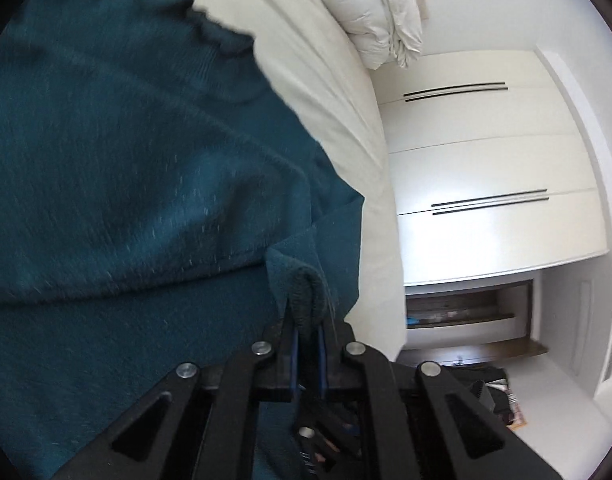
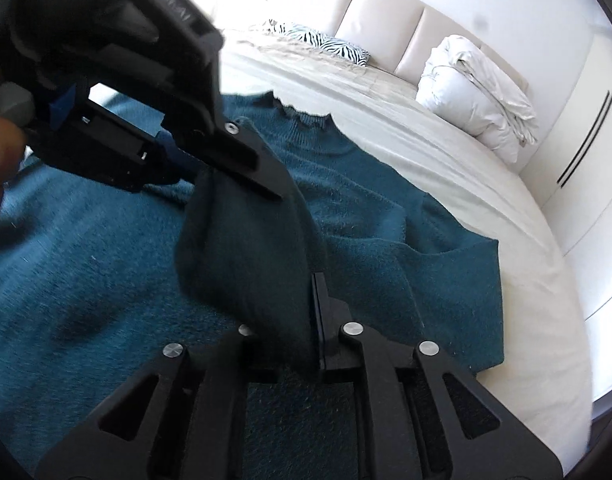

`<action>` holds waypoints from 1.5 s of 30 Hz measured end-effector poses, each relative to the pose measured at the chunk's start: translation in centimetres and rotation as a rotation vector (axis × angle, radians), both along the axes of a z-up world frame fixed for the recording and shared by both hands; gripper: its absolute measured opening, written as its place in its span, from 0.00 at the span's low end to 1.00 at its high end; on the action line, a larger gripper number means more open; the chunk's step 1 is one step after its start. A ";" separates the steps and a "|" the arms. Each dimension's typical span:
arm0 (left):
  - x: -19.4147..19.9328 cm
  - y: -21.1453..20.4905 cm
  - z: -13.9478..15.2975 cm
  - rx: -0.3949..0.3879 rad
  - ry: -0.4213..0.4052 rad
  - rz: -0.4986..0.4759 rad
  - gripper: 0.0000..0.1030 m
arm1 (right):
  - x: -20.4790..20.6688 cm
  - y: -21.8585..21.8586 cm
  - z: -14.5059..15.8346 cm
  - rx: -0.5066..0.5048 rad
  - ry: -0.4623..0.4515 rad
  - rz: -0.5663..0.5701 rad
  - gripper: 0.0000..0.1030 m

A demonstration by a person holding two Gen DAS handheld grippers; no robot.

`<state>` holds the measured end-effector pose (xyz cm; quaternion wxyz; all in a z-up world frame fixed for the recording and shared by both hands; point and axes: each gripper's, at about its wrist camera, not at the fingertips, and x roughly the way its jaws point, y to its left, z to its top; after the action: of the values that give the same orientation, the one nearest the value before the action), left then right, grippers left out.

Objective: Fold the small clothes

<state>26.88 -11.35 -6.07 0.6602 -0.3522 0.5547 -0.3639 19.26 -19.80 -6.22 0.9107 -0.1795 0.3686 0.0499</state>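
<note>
— What have your tongs got hold of?

— My right tongs (image 2: 318, 320) are pinched tight on a dark fold of the sweater (image 2: 106, 264), low in the middle of the frame. My left tongs (image 1: 306, 332) are clamped on the ribbed hem or cuff, I can't tell which.

— How does it handle?

— I'd say soft, limp and fuzzy, with some weight; it sags between the two grips. Thick edges give the surest hold.

— Where does it lie?

— Spread over the bed (image 2: 446, 148), filling the lower left.

— Anything in the way?

— A rolled duvet (image 2: 474, 96) upper right, a zebra-print pillow (image 2: 330, 46) at the top, both well apart. The wardrobe (image 1: 486, 152) stands off the bed.
</note>
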 end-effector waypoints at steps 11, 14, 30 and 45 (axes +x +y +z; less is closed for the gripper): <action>3.1 5.8 7.7 0.165 -0.226 0.060 0.07 | -1.3 -12.4 -0.1 0.614 0.171 -0.223 0.19; 3.9 7.6 8.5 0.215 -0.258 0.088 0.07 | -1.4 -15.8 -1.0 0.776 0.190 -0.304 0.19; 5.0 12.0 2.0 0.261 -0.146 0.164 0.07 | 3.6 -24.1 -5.7 1.311 0.242 -0.510 0.27; 5.7 12.2 -0.4 0.253 -0.110 0.177 0.07 | 6.2 -27.2 -7.1 1.550 0.080 -0.599 0.29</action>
<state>32.60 0.90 -6.51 0.7582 -0.2933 0.5259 -0.2502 25.45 -46.99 -13.28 0.7372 0.6061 0.2943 0.0513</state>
